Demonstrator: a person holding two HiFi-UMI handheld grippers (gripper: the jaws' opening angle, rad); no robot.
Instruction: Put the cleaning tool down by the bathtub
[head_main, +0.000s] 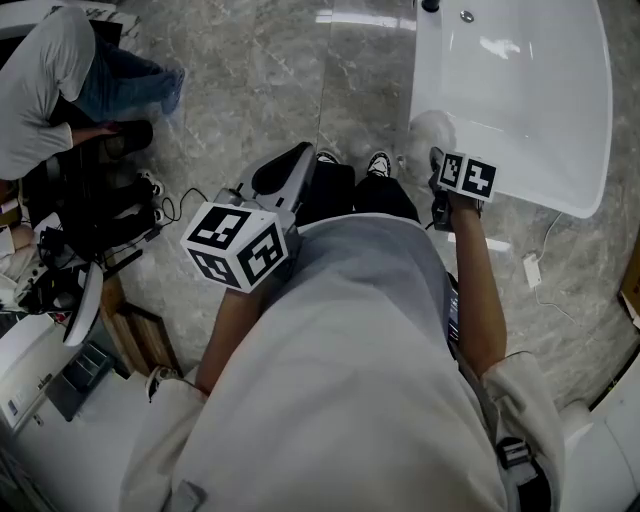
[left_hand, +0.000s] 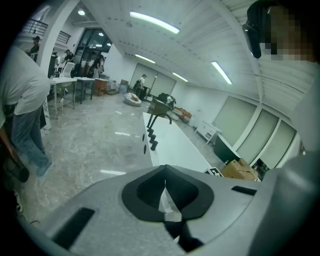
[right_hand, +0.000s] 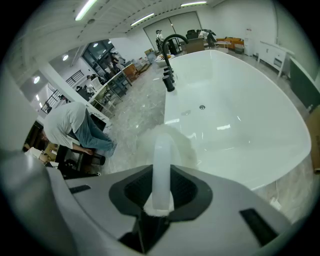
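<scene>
The cleaning tool has a pale translucent handle and a fluffy whitish head. My right gripper is shut on the handle, with the head sticking out ahead of the jaws. In the head view the right gripper hangs over the floor just beside the near rim of the white bathtub, which also fills the right gripper view. My left gripper is held in front of my body, away from the tub. Its jaw tips touch and nothing is between them.
A black faucet stands at the tub's far end. A person in a grey shirt crouches at the left by dark equipment. A white plug and cable lie on the marble floor right of me. My shoes stand near the tub.
</scene>
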